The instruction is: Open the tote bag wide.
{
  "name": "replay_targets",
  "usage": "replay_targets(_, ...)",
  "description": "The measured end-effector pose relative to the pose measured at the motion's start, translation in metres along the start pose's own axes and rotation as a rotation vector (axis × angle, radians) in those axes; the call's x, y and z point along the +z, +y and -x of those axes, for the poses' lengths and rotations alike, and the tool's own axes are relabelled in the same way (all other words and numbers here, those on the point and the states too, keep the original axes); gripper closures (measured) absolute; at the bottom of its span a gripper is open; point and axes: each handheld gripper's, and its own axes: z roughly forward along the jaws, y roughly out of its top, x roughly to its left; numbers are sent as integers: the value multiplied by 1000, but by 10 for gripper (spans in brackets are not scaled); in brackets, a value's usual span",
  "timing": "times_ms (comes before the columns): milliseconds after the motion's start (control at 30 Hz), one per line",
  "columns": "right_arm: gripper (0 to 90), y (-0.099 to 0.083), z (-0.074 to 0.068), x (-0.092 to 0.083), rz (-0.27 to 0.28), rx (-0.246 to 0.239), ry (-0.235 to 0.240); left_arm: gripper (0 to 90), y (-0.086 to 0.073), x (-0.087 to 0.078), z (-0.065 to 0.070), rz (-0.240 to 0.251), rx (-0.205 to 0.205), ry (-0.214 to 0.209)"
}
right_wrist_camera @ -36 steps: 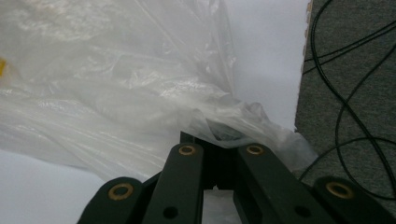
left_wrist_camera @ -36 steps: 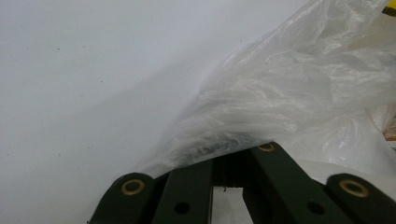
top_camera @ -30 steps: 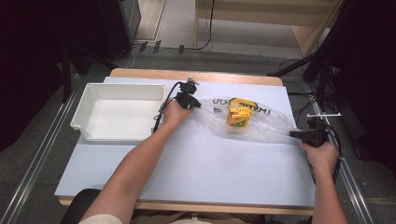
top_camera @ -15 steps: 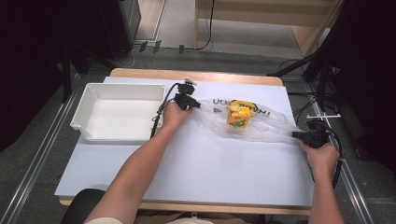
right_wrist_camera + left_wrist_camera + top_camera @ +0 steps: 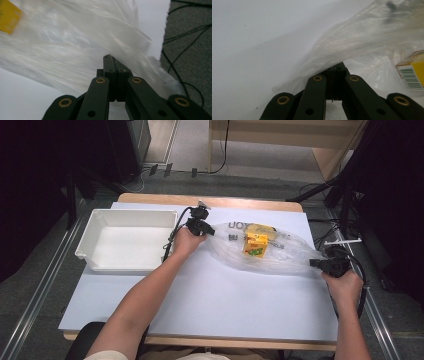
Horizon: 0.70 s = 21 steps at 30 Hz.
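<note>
Thin clear plastic bag (image 5: pixel 270 252) lies on the table (image 5: pixel 210 305) beside the white bin (image 5: pixel 127 240), yellow carton (image 5: pixel 256 244) inside; my left gripper (image 5: pixel 212 231) and right gripper (image 5: pixel 311 263) have jaws clamped on opposite ends; it's light, limp, slippery, so I'd grip bunched film

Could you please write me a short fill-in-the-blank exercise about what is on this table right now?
1. The left hand-held gripper and the right hand-held gripper are each shut on an end of the clear plastic ____.
2. The box inside the bag is mostly ____ in colour.
3. The white tray sits at the table's ____ side in the high view.
4. Nothing lies inside the tray, so it is ____.

Missing words: bag; yellow; left; empty
</note>
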Motion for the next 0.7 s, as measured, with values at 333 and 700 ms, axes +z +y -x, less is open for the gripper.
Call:
replay_targets(333, 900, 20, -37, -18, 90, -94, 97, 900, 3, -41, 24, 85, 111, -59)
replay_targets(700, 900, 63, -73, -3, 105, -217, 156, 900, 6, -37, 73, 80, 244, -104)
